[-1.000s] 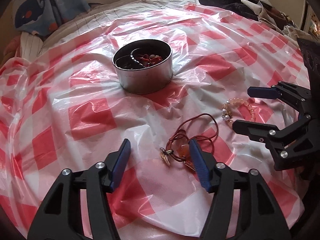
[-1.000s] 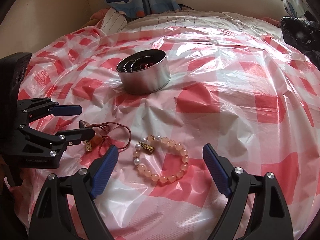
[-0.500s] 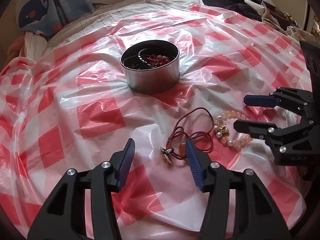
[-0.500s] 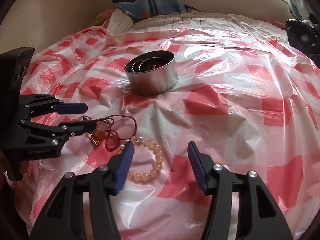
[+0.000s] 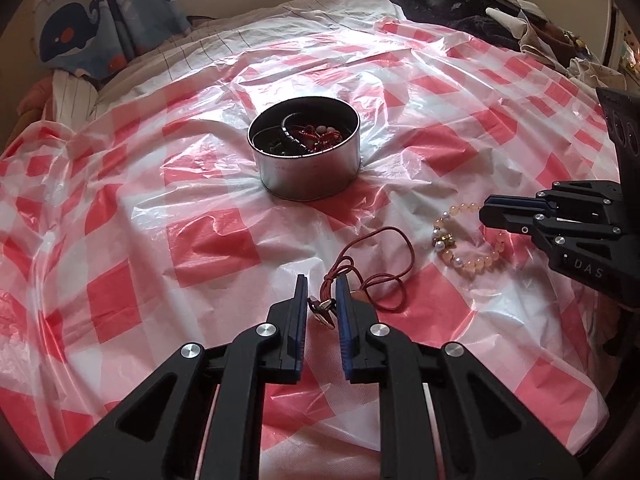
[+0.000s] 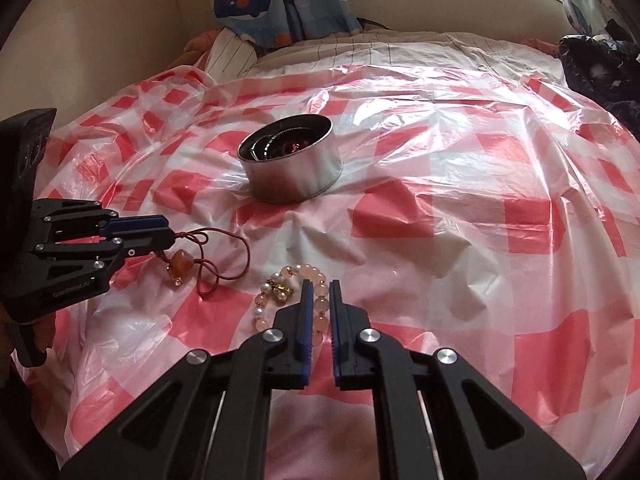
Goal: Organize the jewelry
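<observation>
A round metal tin (image 5: 308, 178) (image 6: 294, 186) with jewelry inside stands mid-sheet. Nearer me lies a red cord necklace (image 5: 394, 231) (image 6: 240, 245) with an amber pendant (image 6: 179, 266). My left gripper (image 5: 321, 292) (image 6: 170, 238) is closing; its pads pinch the necklace at its metal charm and knot. To the right of it lies a peach bead bracelet (image 5: 476, 264) (image 6: 280, 274) with pearls and a gold charm. My right gripper (image 6: 321, 290) (image 5: 486, 210) is shut on the bracelet's far beads. Both pieces still rest on the sheet.
A crinkled red-and-white checked plastic sheet (image 5: 208, 240) covers the bed. A whale-print curtain (image 6: 256, 4) hangs at the back. Dark clothes (image 5: 452, 4) are piled at the far right, and a wall (image 6: 120, 40) runs along the left.
Both pairs of jaws have gone from wide open to nearly together. The left closed around the necklace's charm, the right around the bracelet's beads.
</observation>
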A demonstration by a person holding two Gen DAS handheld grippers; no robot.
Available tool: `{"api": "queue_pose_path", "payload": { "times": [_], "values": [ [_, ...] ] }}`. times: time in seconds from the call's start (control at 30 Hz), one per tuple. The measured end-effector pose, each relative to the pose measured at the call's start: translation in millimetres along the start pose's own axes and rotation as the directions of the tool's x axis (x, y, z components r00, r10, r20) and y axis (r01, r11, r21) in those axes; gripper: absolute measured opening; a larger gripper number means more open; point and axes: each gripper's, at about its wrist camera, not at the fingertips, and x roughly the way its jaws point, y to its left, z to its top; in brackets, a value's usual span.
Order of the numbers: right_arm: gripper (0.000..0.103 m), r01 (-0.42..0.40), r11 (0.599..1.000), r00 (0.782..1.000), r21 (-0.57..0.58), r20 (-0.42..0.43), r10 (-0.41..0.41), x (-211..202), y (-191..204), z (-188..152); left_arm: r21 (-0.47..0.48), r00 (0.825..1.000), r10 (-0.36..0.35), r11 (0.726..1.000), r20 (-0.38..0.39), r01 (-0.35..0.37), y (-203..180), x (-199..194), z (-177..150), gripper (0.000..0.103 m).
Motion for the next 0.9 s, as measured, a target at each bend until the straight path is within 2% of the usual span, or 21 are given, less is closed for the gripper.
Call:
{"api": "queue_pose_path", "payload": {
  "times": [0.03,0.07,0.1,0.13,0.17,0.2,0.37,0.47,0.57,0.6,0.63,0.67,0.7,0.8,0.83,0.87,0.9],
  "values": [
    [0.010,0.011,1.000,1.000,0.001,-0.006,-0.011,1.7,-0.3,-0.2,0.007,1.000,0.005,1.000,-0.011,-0.005,-1.1,2.4,-0.9,0.013],
    [0.021,0.017,1.000,1.000,-0.002,-0.019,-0.017,4.1,0.0,-0.8,0.012,1.000,0.015,1.000,-0.015,-0.015,-1.9,4.4,-2.2,0.015],
    [0.044,0.023,1.000,1.000,-0.004,-0.017,-0.023,4.5,1.2,-1.7,0.011,0.999,0.023,1.000,-0.025,-0.022,-2.2,6.6,-2.6,0.020],
    [0.053,0.032,0.999,0.999,-0.010,-0.011,-0.032,4.4,3.1,-2.1,0.015,0.999,0.029,0.999,-0.028,-0.029,-2.8,8.0,-3.3,0.024],
    [0.056,0.032,0.999,0.999,-0.024,0.000,-0.032,3.2,6.2,-1.9,0.019,0.999,0.036,0.999,-0.030,-0.035,-3.5,9.2,-3.7,0.030],
    [0.056,0.024,0.999,1.000,-0.035,0.004,-0.024,3.0,8.7,-1.8,0.022,0.999,0.042,0.999,-0.034,-0.041,-4.0,10.6,-3.9,0.036],
    [0.064,0.017,0.998,0.999,-0.058,-0.045,-0.020,15.7,14.0,-4.6,0.040,0.997,0.061,0.997,-0.047,-0.059,-8.3,16.9,-4.6,0.049],
    [0.067,0.016,0.996,0.998,-0.084,-0.065,-0.022,20.6,19.6,-7.0,0.064,0.995,0.079,0.995,-0.053,-0.075,-12.5,19.7,-5.7,0.050],
    [0.065,0.011,0.995,0.997,-0.097,-0.075,-0.018,22.6,21.4,-8.5,0.072,0.995,0.084,0.994,-0.053,-0.080,-14.5,21.0,-5.3,0.050],
    [0.049,0.006,0.996,0.997,-0.094,-0.074,-0.013,22.4,20.9,-8.7,0.075,0.995,0.086,0.994,-0.053,-0.082,-15.0,21.1,-5.4,0.050],
    [0.039,-0.005,0.996,0.997,-0.085,-0.078,-0.002,22.5,19.4,-8.7,0.077,0.995,0.088,0.993,-0.053,-0.084,-15.4,21.2,-5.4,0.050],
    [0.023,-0.021,0.997,0.997,-0.073,-0.081,0.015,22.4,17.6,-8.5,0.078,0.995,0.090,0.993,-0.053,-0.086,-15.7,21.3,-5.3,0.050],
    [0.018,-0.033,0.997,0.996,-0.064,-0.082,0.028,21.9,16.4,-8.3,0.080,0.994,0.092,0.993,-0.053,-0.087,-15.9,21.4,-5.3,0.050],
    [0.018,-0.035,0.997,0.997,-0.067,-0.076,0.030,20.2,17.9,-7.7,0.083,0.994,0.099,0.992,-0.052,-0.094,-16.1,21.5,-5.4,0.052],
    [0.022,-0.031,0.997,0.997,-0.066,-0.074,0.026,20.2,18.5,-7.3,0.085,0.994,0.100,0.992,-0.051,-0.096,-16.4,21.5,-5.5,0.052],
    [0.041,-0.021,0.998,0.997,-0.067,-0.070,0.016,20.2,18.9,-6.9,0.086,0.994,0.101,0.992,-0.051,-0.097,-16.8,21.8,-5.5,0.053],
    [0.052,-0.009,0.997,0.998,-0.070,-0.063,0.004,19.6,19.5,-6.9,0.089,0.993,0.103,0.991,-0.051,-0.099,-17.3,22.2,-5.6,0.053]
  ]
}}
